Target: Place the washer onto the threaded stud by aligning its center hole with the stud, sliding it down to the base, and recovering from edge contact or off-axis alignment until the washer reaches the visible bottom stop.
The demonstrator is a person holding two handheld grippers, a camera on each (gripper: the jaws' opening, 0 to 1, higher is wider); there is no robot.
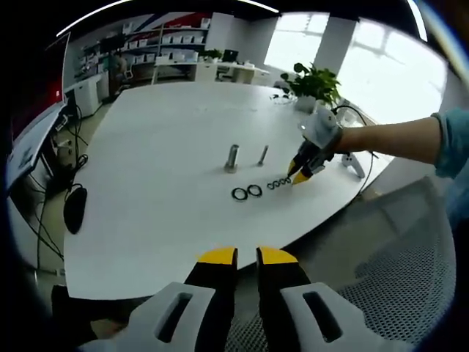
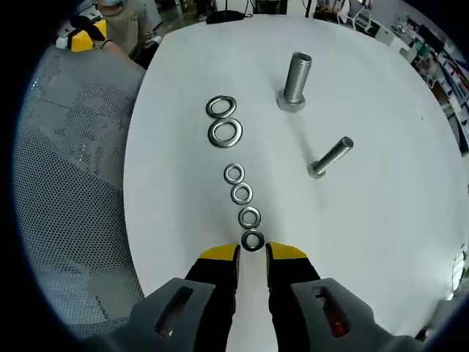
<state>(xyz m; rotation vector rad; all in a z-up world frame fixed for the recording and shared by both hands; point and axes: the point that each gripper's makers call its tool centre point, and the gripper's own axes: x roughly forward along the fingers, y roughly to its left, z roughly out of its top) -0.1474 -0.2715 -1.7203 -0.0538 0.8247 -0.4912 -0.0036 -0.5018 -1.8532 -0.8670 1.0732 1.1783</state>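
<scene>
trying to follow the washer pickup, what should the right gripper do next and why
Probably ease the right gripper forward and down so its jaws straddle the nearest small washer, then close. That washer lies flat on the table just beyond the tips, and the jaws look slightly parted with nothing between them. Both studs, large and thin, stand bare.

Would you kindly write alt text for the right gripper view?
The yellow-tipped right gripper hovers, jaws slightly apart, at the nearest of four small steel washers on a white table; beyond lie two larger washers and two upright threaded studs.
</scene>
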